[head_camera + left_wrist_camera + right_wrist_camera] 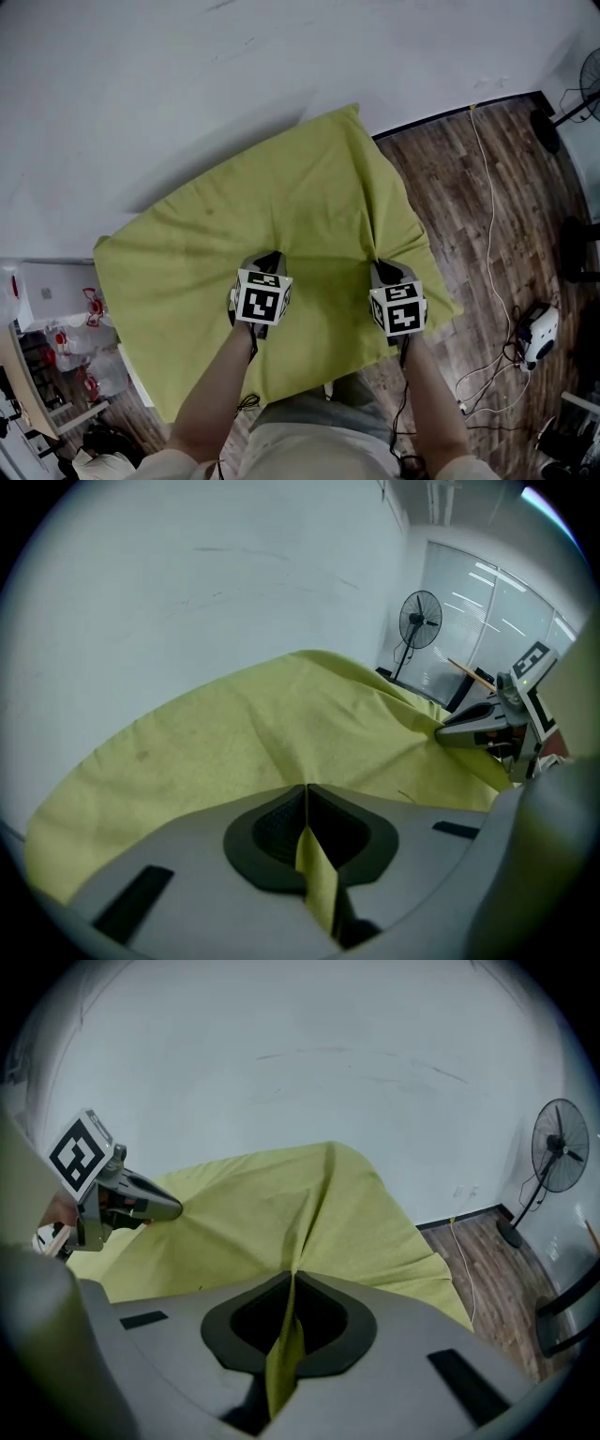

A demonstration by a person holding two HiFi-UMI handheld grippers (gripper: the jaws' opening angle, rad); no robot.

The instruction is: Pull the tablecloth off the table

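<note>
- Nearest me, I am holding the left gripper [267, 255] with its fingers [267, 832] pressed together on a thin fold of the cloth [281, 197]. The fold is running up between the pads and out past the tips.
- I am keeping the right gripper [380, 267] the same way, its fingers [323, 1321] clamped on a second fold, with a sharp pleat running ahead from the tips toward the far corner.
- Ahead of both sets of fingertips the cloth is lying spread over the table, which is hidden underneath. Behind the fingers its near edge is hanging down toward me.
- I am pinching side by side and well apart, a little in from the near edge. I judge this is so the pull is sharing evenly across the width.
- Creases are fanning out from each pinch, so the fabric seems to be taking some strain already.
- Nothing is resting on the cloth beyond the fingers, so I am expecting a clean slide. Drawing both hands back together matters, since an uneven pull could skew the cloth or slip a fold free.
</note>
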